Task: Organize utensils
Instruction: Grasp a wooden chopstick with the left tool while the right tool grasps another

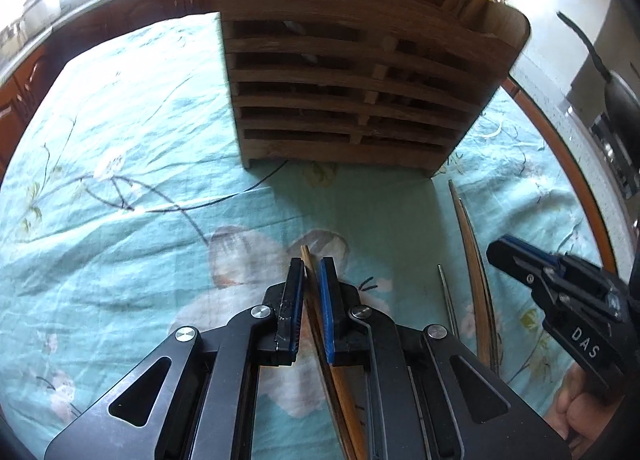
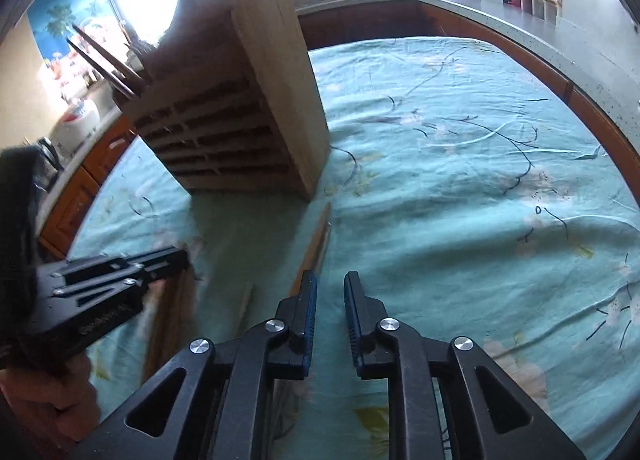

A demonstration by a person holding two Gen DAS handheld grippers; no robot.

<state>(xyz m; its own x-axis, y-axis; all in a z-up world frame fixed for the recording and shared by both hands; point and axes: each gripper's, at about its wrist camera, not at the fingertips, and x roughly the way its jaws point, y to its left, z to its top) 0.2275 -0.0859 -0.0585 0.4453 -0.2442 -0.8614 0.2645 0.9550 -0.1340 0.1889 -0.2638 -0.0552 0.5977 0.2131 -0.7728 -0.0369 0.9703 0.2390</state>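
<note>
My left gripper (image 1: 312,272) is shut on a wooden chopstick (image 1: 307,260), whose tip pokes out just past the pads. Ahead of it stands the slatted wooden utensil holder (image 1: 348,91) on the teal cloth. A pair of wooden chopsticks (image 1: 472,260) and a thin metal stick (image 1: 446,292) lie on the cloth to the right, near my right gripper (image 1: 498,250). In the right wrist view my right gripper (image 2: 330,284) is open with nothing between its pads. The lying chopsticks (image 2: 318,236) run just left of its left finger. My left gripper (image 2: 180,258) shows blurred at the left, before the holder (image 2: 240,115).
Several utensils and chopsticks (image 2: 108,59) stand in the holder. The floral tablecloth (image 2: 460,179) covers the round table, with a wooden rim (image 1: 576,187) at its right. A dark pan (image 1: 616,99) sits on the counter beyond. A rice cooker (image 2: 78,123) stands at the far left.
</note>
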